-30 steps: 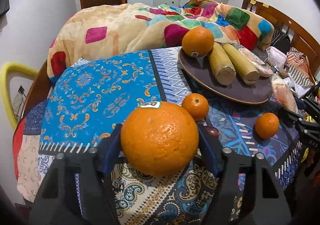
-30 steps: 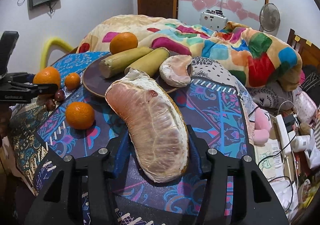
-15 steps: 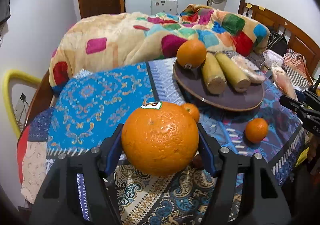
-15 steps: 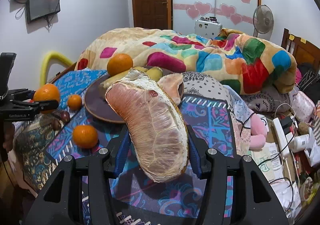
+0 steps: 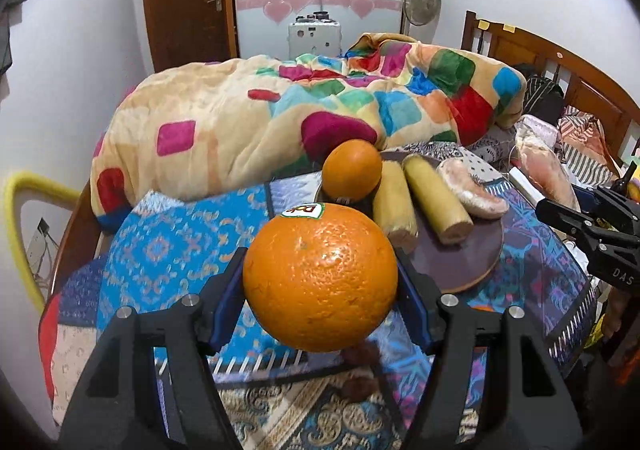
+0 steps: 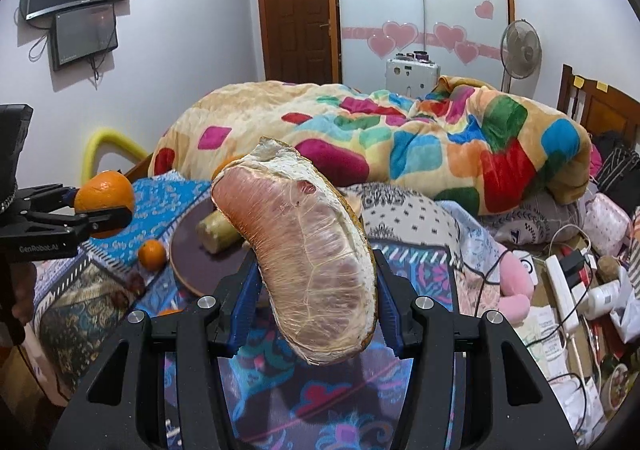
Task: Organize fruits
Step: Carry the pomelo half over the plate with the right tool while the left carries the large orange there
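My left hand-held gripper (image 5: pixel 320 286) was clamped on a big orange (image 5: pixel 320 278), both blue pads pressed to its sides, sticker on top, fruit held clear above the surface (image 5: pixel 168 250) w/ the patterned cloth. Just beyond it sat the dark round plate (image 5: pixel 468 262), carrying a second orange (image 5: pixel 351 170), two yellowish peeled stalks (image 5: pixel 434 198) side by side & a pomelo piece (image 5: pixel 472 190) at the far right of them. A couple of small dark fruits (image 5: pixel 362 386) lay on the cloth right under the gripper.

My right hand-held gripper (image 6: pixel 316 290) gripped a large peeled pomelo segment (image 6: pixel 304 250), pads tight on both sides, segment sticking up & fwd, off the surface. To its left, near the plate edge, a small mandarin (image 6: pixel 152 254) lay on the cloth. Behind the surface was the bed w/ a colourful blanket (image 6: pixel 400 138).
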{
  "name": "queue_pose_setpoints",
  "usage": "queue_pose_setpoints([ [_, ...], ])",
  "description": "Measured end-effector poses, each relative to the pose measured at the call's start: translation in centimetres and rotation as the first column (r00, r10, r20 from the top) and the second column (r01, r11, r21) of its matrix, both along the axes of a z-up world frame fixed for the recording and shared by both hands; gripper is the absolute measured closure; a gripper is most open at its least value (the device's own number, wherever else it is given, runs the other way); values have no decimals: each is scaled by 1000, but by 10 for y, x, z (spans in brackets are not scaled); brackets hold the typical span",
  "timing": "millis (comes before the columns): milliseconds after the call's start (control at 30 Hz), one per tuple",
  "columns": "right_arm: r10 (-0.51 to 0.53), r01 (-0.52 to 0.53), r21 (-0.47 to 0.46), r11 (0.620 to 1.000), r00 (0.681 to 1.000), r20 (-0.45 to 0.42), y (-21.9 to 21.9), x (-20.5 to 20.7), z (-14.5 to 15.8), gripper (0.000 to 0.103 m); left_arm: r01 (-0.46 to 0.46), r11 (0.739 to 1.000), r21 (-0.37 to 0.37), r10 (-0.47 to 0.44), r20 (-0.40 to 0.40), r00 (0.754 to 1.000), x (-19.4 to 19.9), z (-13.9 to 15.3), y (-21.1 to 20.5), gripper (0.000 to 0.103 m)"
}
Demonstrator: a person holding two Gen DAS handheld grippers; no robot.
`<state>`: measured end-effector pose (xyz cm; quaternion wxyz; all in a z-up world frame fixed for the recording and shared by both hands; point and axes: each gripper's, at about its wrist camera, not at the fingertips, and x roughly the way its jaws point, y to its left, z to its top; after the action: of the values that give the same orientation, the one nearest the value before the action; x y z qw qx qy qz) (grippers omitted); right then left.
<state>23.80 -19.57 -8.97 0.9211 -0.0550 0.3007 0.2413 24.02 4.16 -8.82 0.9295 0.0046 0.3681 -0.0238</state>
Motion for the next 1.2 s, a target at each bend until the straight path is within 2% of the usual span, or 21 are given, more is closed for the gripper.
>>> queue_pose_setpoints([
  [333, 6, -6, 8, 1000, 1000, 6, 7, 20, 1, 54, 5, 1000, 27, -4, -35, 999, 44, -11, -8, 35],
  [533, 16, -16, 3, 1000, 1000, -8, 12, 35, -4, 54, 17, 997, 71, -12, -77, 997, 68, -22, -16, 35],
  [900, 48, -50, -49, 998, 999, -23, 31, 50, -8, 54, 81, 991, 103, -68, -126, 990, 78, -38, -38, 35],
  [1100, 72, -77, -82, 994, 996, -55, 45, 61, -10, 54, 70, 997, 36, -64, -145, 987, 80, -38, -32, 35],
  [1200, 75, -81, -90, 993, 994, -76, 50, 67, -14, 54, 68, 997, 42, -61, -145, 988, 80, -38, -32, 35],
])
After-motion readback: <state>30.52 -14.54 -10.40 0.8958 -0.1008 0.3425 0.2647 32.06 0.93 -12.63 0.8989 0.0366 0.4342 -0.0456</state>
